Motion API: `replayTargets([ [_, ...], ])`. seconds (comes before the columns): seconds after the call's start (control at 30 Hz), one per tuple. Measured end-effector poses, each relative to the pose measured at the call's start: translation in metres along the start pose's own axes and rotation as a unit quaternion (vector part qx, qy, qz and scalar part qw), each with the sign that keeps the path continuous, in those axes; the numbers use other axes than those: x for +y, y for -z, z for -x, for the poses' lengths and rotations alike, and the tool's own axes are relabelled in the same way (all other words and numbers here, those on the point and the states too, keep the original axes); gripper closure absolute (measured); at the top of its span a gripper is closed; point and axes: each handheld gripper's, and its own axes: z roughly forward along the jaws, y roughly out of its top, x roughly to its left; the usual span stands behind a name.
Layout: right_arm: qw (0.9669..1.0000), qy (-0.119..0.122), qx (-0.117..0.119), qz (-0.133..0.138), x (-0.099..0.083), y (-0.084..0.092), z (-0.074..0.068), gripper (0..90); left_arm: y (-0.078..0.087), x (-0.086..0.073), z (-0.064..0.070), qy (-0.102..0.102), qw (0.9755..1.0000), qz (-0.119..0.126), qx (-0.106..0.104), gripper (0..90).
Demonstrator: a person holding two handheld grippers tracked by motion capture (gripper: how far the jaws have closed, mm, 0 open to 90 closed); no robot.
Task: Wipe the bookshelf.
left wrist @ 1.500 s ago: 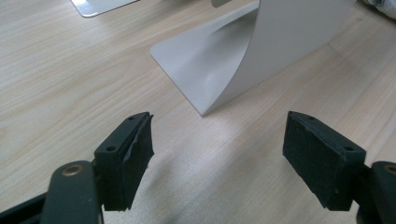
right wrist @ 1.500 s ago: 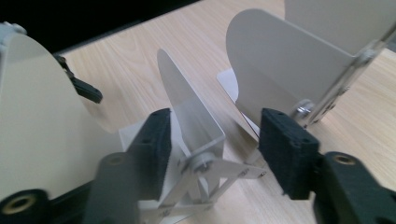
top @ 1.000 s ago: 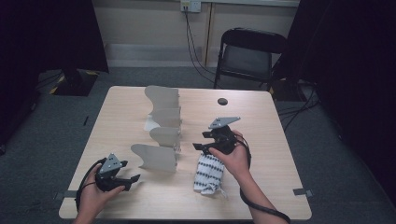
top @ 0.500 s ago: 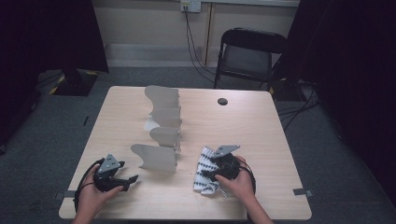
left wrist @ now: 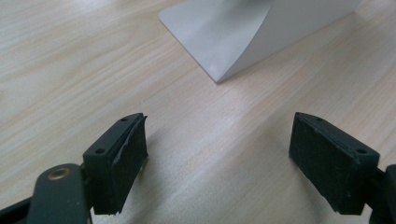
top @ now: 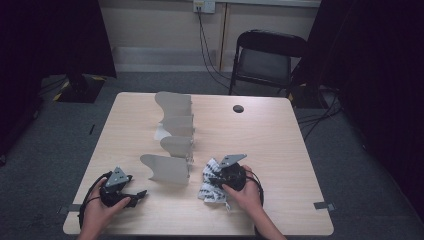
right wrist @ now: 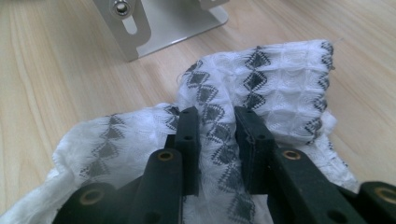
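A white cloth [top: 209,184] with a black diamond pattern lies crumpled on the wooden table [top: 280,150] near its front edge. My right gripper [top: 218,181] is down on the cloth. Its jaws have just been closing and now pinch a raised fold of the cloth [right wrist: 219,130] between the pads. My left gripper [top: 136,196] rests at the front left of the table, jaws wide apart. Between its fingers [left wrist: 123,154] there is bare wood. The base corner of a grey metal stand [left wrist: 233,37] lies just beyond them.
A row of grey curved metal stands [top: 175,130] runs down the middle of the table, the nearest one [top: 166,169] between my two grippers. A bracket foot of a stand [right wrist: 154,18] sits just beyond the cloth. A folding chair [top: 267,60] stands behind the table. A dark round hole [top: 238,108] marks the far side.
My right gripper has come down from above the table onto the cloth and closed on a fold of it. The left gripper has stayed in place.
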Motion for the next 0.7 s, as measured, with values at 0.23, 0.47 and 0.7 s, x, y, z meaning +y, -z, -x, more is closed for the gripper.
replayTargets([
  [0.23, 0.9999, -0.002, 0.010, 0.003, 0.011, -0.011, -0.003, 76.0, 0.000, 0.000, -0.001, 0.001, 1.0000, -0.003, -0.003, 15.8],
  [0.47, 0.9997, 0.005, 0.024, -0.004, 0.025, -0.018, -0.008, 76.7, -0.001, 0.000, -0.001, 0.002, 1.0000, -0.003, -0.004, 15.4],
  [0.7, 0.9992, 0.000, 0.040, 0.001, 0.031, -0.022, -0.011, 76.8, -0.001, 0.000, -0.001, 0.004, 1.0000, -0.003, -0.004, 15.1],
])
